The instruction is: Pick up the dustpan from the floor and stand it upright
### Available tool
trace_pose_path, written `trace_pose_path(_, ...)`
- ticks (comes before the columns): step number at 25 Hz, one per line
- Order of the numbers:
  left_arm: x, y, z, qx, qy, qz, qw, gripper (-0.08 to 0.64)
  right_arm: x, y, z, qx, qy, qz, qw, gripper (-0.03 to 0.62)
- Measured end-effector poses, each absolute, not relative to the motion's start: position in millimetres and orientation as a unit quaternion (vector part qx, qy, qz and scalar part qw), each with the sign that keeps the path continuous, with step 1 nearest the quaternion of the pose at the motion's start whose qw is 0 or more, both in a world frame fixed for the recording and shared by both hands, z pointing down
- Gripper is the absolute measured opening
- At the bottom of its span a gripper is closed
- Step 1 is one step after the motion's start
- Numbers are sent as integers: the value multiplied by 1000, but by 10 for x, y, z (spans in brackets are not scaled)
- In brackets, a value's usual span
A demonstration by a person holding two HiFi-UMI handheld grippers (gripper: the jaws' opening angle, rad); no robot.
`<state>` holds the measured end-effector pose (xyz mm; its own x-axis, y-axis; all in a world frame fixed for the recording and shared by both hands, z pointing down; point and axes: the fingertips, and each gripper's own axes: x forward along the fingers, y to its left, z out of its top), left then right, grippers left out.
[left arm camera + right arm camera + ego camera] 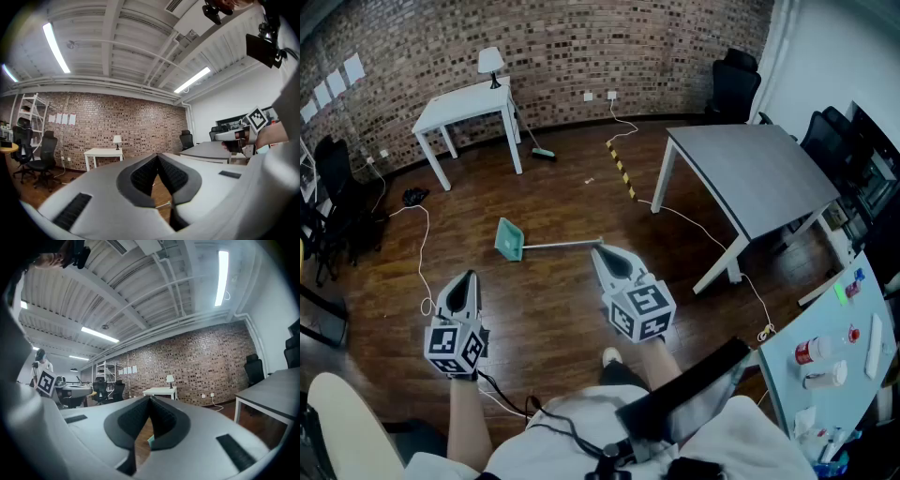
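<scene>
Nothing is done yet: the dustpan (509, 238) lies flat on the wooden floor (553, 309), its teal pan towards the left of the head view and its long pale handle (567, 245) running off to the right, out in the open between the white table (464, 103) and the grey table (759, 173). You've got the whole job ahead of you: reach it, grip it, lift it, stand it up. Your left gripper (468, 276) has its jaws pressed together with nothing in them, and it sits below and left of the pan, well apart from it. Your right gripper (598, 250) is closed and empty too, its tips meeting at the front. From the head view its nose lines up right by the free end of the handle, but you're holding it level, so I'd judge it is above the handle, not on it. Through the gap under its jaws a sliver of teal shows, so the dustpan is ahead and lower down. Those jaws will need to spread before any grab.
</scene>
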<state>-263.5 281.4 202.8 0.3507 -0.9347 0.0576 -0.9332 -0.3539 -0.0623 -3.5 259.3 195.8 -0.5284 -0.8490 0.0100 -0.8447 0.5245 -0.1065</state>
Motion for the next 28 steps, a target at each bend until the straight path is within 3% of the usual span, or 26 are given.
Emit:
trace_pose_path(9,-2431,2142,2242,-836,545,-59,4,11,-37,1952,2221,-484,874,-43,3,-17)
trace_pose_path(28,-1720,-486,2298,-806,587,-75,-13,9,726,-880,2316,-448,890,-79,4,-18)
